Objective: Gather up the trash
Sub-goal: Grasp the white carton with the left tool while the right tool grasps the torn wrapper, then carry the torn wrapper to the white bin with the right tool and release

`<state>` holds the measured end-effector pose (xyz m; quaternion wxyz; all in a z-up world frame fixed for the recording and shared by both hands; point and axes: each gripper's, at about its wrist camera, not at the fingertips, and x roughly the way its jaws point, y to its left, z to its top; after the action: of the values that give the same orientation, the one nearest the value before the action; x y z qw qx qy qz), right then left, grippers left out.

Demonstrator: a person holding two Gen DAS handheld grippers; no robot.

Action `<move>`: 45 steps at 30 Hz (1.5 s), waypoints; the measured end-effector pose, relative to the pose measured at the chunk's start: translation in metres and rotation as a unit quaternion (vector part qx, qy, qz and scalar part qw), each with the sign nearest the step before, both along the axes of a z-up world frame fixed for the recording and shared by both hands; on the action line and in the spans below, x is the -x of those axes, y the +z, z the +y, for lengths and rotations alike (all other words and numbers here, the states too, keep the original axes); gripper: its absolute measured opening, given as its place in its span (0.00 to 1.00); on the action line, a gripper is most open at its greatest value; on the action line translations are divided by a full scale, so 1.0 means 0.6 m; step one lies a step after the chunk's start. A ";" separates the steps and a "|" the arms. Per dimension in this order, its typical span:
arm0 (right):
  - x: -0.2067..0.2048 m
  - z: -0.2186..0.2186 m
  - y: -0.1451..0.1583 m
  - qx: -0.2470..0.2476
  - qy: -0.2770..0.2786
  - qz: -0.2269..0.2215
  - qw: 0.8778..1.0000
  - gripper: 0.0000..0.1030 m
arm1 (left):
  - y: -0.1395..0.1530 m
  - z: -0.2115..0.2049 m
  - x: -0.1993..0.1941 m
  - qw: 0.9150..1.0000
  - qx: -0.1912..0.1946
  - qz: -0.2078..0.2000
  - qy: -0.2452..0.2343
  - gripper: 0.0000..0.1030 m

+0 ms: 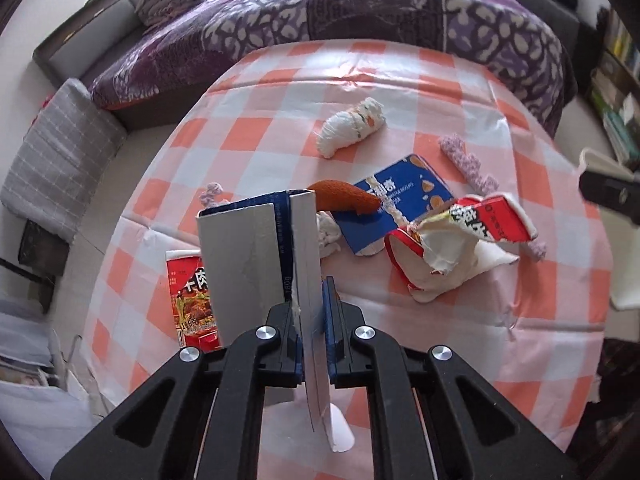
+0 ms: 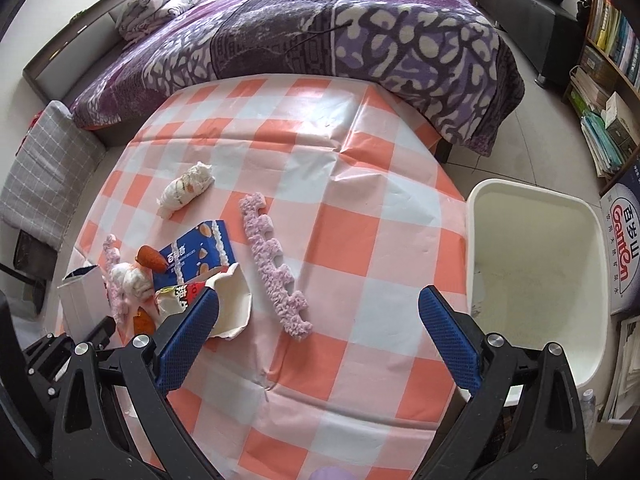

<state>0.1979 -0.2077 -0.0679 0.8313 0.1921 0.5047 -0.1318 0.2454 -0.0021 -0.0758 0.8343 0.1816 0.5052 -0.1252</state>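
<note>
My left gripper (image 1: 311, 322) is shut on a torn grey cardboard box (image 1: 256, 256), held upright above the checked table (image 1: 248, 128); the box also shows in the right wrist view (image 2: 82, 298). On the table lie a blue snack box (image 1: 400, 200), a crushed red-and-white noodle cup (image 1: 448, 248), a red noodle wrapper (image 1: 192, 300), an orange piece (image 1: 344, 198) and a white wad (image 1: 352, 126). My right gripper (image 2: 318, 332) is open and empty above the table, with the noodle cup (image 2: 228, 304) by its left finger. A white bin (image 2: 536, 280) stands to the right of the table.
A purple foam strip (image 2: 272, 264) lies mid-table in the right wrist view. A bed with a purple patterned blanket (image 2: 360, 40) is beyond the table. A bookshelf (image 2: 608, 80) stands far right. A grey cushion (image 1: 56, 152) sits left of the table.
</note>
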 end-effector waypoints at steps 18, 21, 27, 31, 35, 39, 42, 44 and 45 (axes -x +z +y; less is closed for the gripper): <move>-0.059 0.050 -0.083 -0.244 -0.023 0.013 0.969 0.52 | 0.103 0.088 0.021 0.977 0.176 -0.014 0.116 0.07; -0.068 0.054 -0.096 -0.265 -0.020 0.016 0.964 0.21 | 0.094 0.097 0.017 0.977 0.176 -0.007 0.124 0.07; -0.066 0.069 -0.037 -0.226 0.027 -0.044 0.973 0.04 | 0.100 0.104 0.017 0.973 0.189 -0.017 0.132 0.07; -0.054 0.079 0.004 -0.181 0.055 -0.077 0.979 0.03 | 0.114 0.097 0.022 0.971 0.198 -0.036 0.131 0.07; -0.042 0.077 0.029 -0.148 0.066 -0.096 0.982 0.03 | 0.126 0.088 0.029 0.970 0.201 -0.055 0.127 0.07; -0.027 0.064 0.046 -0.122 0.068 -0.108 0.984 0.03 | 0.131 0.074 0.034 0.970 0.201 -0.061 0.121 0.07; -0.019 0.056 0.055 -0.110 0.068 -0.113 0.985 0.03 | 0.132 0.064 0.036 0.970 0.201 -0.062 0.117 0.07; -0.012 0.049 0.061 -0.102 0.069 -0.116 0.986 0.03 | 0.134 0.057 0.038 0.971 0.202 -0.064 0.115 0.07; -0.009 0.046 0.063 -0.098 0.069 -0.117 0.986 0.03 | 0.134 0.053 0.039 0.971 0.202 -0.065 0.114 0.07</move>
<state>0.2032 -0.1800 -0.0301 0.8690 0.2515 0.4260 -0.0008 0.2222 0.0298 0.0047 0.8935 -0.0413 0.4316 -0.1169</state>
